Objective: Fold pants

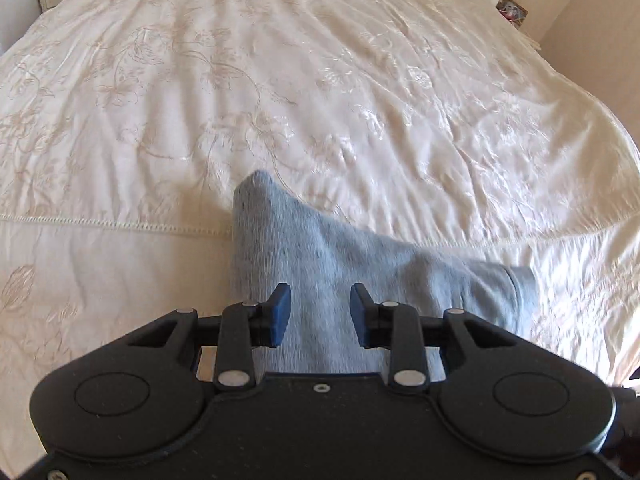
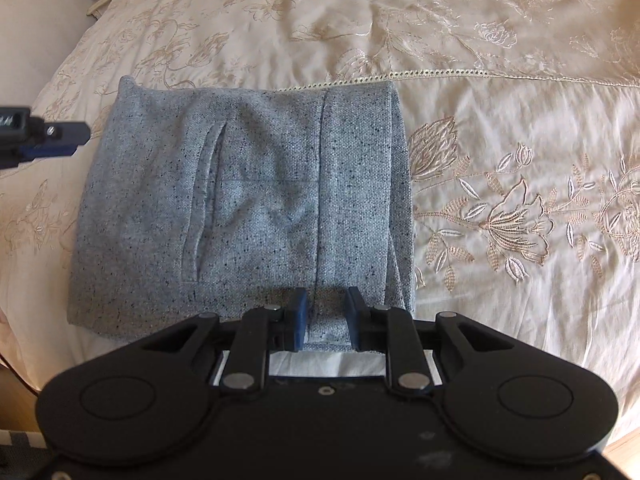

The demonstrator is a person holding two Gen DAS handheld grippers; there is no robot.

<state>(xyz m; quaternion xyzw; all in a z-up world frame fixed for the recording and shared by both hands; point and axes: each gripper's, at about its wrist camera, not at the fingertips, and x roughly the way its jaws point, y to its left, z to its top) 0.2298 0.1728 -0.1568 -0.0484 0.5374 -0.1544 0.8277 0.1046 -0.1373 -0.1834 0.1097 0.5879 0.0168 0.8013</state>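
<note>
Left wrist view: the left gripper (image 1: 320, 312) is seen pointing down over the grey pants (image 1: 340, 264), which are spread on the cream embroidered bedspread (image 1: 280, 100). Grey cloth is seen through the gap between the blue pads (image 1: 280, 314) and running forward to a raised corner beyond them; the jaws are parted and no cloth is pinched between the pads. Right wrist view: the pants (image 2: 248, 196) are shown folded into a compact rectangle on the bedspread (image 2: 500, 120), with a pocket slit and a vertical seam facing up. The right gripper (image 2: 326, 316) is held over the near edge of the fold, close to its right side, and the hem is framed by the parted jaws without being pressed by the pads. The left gripper (image 2: 52, 140) is seen at the left margin, just beside the fold's left edge.
</note>
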